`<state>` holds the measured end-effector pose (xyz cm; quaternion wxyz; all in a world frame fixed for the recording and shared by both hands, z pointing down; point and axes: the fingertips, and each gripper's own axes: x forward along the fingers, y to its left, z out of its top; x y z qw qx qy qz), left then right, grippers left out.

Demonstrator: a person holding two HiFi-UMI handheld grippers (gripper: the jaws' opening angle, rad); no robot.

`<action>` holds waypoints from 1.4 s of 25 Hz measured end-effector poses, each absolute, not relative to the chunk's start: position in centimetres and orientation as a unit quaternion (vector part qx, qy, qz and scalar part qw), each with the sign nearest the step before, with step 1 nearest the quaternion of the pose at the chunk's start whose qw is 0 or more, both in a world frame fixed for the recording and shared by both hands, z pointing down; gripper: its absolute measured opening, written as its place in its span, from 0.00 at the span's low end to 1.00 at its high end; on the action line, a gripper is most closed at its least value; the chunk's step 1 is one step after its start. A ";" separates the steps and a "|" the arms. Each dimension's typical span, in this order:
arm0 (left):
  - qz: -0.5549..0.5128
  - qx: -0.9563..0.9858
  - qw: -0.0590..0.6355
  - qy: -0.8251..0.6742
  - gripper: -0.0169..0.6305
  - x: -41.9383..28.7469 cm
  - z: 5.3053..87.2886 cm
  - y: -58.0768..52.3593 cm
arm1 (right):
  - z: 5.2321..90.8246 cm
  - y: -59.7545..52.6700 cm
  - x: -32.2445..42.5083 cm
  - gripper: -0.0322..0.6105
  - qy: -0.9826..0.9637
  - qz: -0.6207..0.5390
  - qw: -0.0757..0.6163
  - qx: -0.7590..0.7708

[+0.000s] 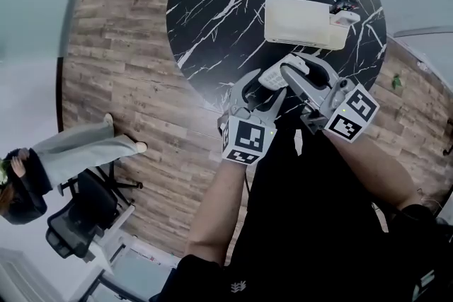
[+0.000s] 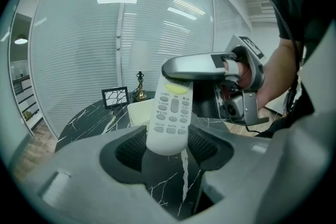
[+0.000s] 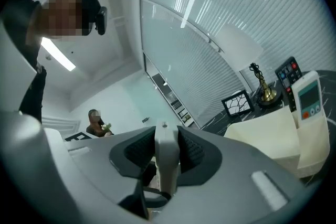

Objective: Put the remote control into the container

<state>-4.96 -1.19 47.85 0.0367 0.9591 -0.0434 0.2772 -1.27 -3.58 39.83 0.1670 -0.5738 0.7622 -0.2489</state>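
You're pinching the remote control [image 2: 170, 113] in both the left hand-held gripper [image 2: 170, 148] and right hand-held gripper [image 3: 167, 155], likely mid-handover; next, the left should release before carrying ahead to the container [image 1: 297, 23].

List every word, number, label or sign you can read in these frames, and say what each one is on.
No text is legible anywhere.
Remote control: the buttons carry print, too small and blurred to read.
Second remote standing in the container: its screen and buttons are unreadable.
Marker cubes: black-and-white square patterns only, no words.
Shirt emblem: a small pale mark, no letters to make out.
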 end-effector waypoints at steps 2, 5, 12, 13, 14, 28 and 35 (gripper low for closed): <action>0.271 0.960 0.039 -0.049 0.42 -4.9 47.8 -1.1 | 39.3 -3.4 -1.9 0.21 0.776 -0.228 0.148 -0.569; 0.259 0.964 0.039 -0.051 0.42 -4.7 47.4 -0.9 | 38.6 -3.1 -2.0 0.21 0.785 -0.210 0.134 -0.567; 0.242 0.969 0.022 -0.053 0.42 -4.0 46.0 -0.5 | 37.7 -2.4 -0.7 0.21 0.781 -0.184 0.112 -0.586; 0.239 0.969 0.021 -0.055 0.42 -4.0 45.7 -0.6 | 37.5 -2.2 -0.5 0.21 0.781 -0.180 0.110 -0.588; 0.235 0.970 0.022 -0.057 0.42 -3.9 45.5 -0.6 | 37.3 -2.1 -0.4 0.21 0.780 -0.176 0.108 -0.591; 0.182 0.979 0.044 -0.086 0.37 -2.9 40.3 -2.8 | 33.5 0.1 3.3 0.21 0.756 -0.117 0.033 -0.644; 0.156 0.984 0.024 -0.081 0.18 -1.4 38.0 -3.5 | 31.2 1.9 6.0 0.21 0.740 -0.088 0.010 -0.667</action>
